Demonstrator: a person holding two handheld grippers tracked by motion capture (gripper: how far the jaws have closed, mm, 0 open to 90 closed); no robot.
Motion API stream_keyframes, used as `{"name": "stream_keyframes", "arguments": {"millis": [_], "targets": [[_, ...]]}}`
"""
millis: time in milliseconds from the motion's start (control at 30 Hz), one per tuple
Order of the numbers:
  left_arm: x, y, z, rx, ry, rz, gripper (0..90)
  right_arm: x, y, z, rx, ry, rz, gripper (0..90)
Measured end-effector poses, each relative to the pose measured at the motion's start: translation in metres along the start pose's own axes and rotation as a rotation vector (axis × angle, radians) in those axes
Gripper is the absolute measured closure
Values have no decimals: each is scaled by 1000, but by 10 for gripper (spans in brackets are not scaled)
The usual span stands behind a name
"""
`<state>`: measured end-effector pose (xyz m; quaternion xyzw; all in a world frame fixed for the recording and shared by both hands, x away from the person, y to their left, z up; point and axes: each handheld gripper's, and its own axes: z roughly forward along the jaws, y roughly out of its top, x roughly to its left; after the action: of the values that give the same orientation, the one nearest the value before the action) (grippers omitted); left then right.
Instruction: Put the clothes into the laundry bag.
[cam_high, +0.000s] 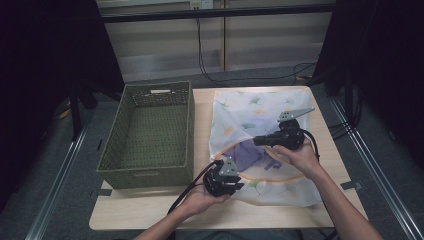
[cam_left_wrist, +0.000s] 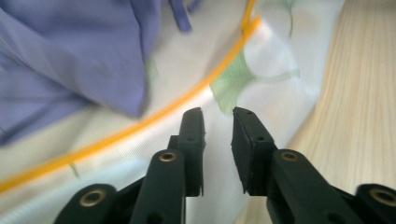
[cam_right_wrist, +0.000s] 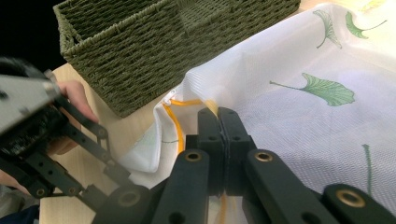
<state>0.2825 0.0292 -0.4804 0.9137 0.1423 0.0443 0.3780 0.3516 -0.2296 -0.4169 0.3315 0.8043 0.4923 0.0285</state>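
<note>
1. White mesh forms the laundry bag (cam_high: 265, 125), which is printed with green leaves and edged along its opening by an orange zipper band (cam_left_wrist: 140, 123); we see a purple garment (cam_high: 247, 155) lying partly inside that opening.
2. We find the bag on the right half of the wooden table (cam_high: 150, 210), its far edge near the table's far edge and its near corner close to the front edge.
3. Beside the bag's left side stands a green woven basket (cam_high: 150, 135); a narrow strip of bare wood separates the two, and bare wood also runs along the front edge.
4. Our right gripper (cam_right_wrist: 219, 116) has its jaws pressed together on the bag's mesh at the orange band, holding the upper layer.
5. Our left gripper (cam_left_wrist: 217, 116) has its jaws slightly apart with nothing between them; it hovers over the bag's lower layer, just outside the orange band, near the garment.
</note>
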Motion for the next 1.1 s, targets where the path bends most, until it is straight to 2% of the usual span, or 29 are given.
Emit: {"name": "stream_keyframes", "arguments": {"millis": [33,67,100,133,167,200,233,267,300,333,533,633,700,733,767,833,867,900,933,967,1033,1067,1100], "targets": [[0,-2,2,27,1,0,707,0,0,0,2,2,-2,898],[-2,-2,5,27,-11,-28,640,0,0,1,9,4,-2,898],[-6,-2,9,-7,-46,-56,635,0,-1,2,13,4,-3,898],[-10,-2,12,-7,-67,-47,646,0,-2,3,15,6,-2,898],[-14,-1,15,4,-53,-22,648,0,-2,4,19,7,-1,898],[-17,-1,19,29,-63,-8,650,1,-2,5,20,7,-2,898],[-17,-1,21,20,-49,-1,655,1,-2,6,25,11,-8,898],[-17,-1,22,11,-49,-14,660,2,-2,6,24,13,-7,897],[-18,0,23,13,-27,-10,661,4,-2,7,28,16,-9,898],[-18,1,23,26,-31,11,662,5,-2,7,31,19,-16,898],[-17,0,24,10,-25,1,654,18,2,8,39,42,-48,897],[-17,2,25,5,-20,-3,653,23,-4,8,65,46,-60,898],[-18,2,26,7,0,-6,652,22,-10,8,85,49,-55,898],[-15,3,25,42,-13,27,652,23,-13,8,91,53,-56,898],[-17,3,27,12,-10,-4,652,24,-15,8,97,55,-58,897],[-16,3,27,10,-15,-8,658,27,-20,6,108,65,-62,897],[-14,4,26,23,-20,6,662,28,-22,6,110,72,-59,897],[-15,4,27,18,-19,-3,663,29,-25,6,120,75,-65,897],[-13,4,26,33,-12,25,663,30,-28,7,130,77,-65,897],[-13,4,27,24,-11,21,663,31,-32,8,135,86,-59,897],[-15,5,28,10,-8,-13,663,33,-38,9,139,100,-53,897],[-13,5,28,28,0,13,663,35,-40,9,140,107,-54,897],[-15,5,28,20,5,-8,664,37,-42,10,146,114,-52,897]]}}
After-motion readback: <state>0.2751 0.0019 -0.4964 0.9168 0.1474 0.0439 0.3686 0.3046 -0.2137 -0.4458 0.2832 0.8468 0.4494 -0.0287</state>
